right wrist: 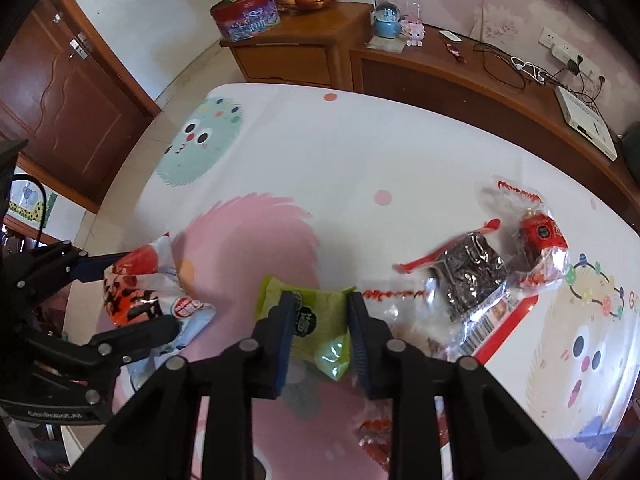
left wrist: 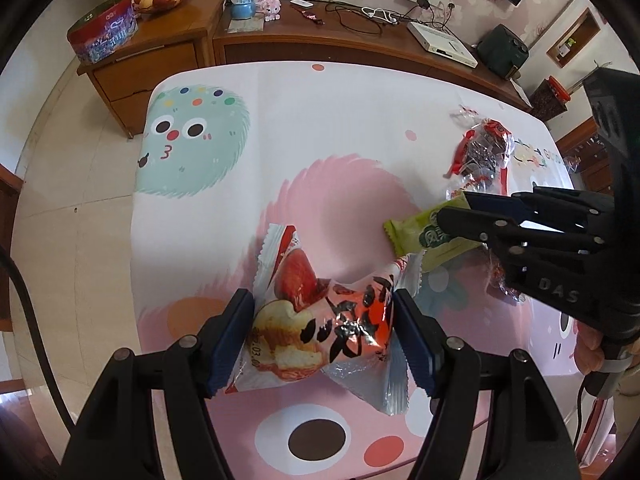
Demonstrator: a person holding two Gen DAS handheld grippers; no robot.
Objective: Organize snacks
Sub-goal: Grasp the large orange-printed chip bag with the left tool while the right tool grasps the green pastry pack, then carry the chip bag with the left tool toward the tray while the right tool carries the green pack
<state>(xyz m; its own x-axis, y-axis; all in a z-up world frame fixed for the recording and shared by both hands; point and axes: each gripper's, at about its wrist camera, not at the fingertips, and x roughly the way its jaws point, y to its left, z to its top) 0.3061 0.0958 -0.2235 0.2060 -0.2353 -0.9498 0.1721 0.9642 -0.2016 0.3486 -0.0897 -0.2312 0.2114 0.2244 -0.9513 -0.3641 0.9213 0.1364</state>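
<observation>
At nine o'clock of the tablecloth [right wrist: 360,140], an orange-and-white snack bag [left wrist: 320,320] was pinched between the fingers of the left gripper [left wrist: 324,336], above the cloth's pink patch. Toward three o'clock of it, a green snack packet [right wrist: 316,320] was clamped in the right gripper [right wrist: 320,332]. Farther toward three o'clock, clear-wrapped dark snacks [right wrist: 472,276] were lying on the cloth.

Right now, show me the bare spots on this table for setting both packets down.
Free: the white cloth between the teal monster print and the clear-wrapped snacks. Crowded: the near right side, around those snacks and the green packet in the right tool.
</observation>
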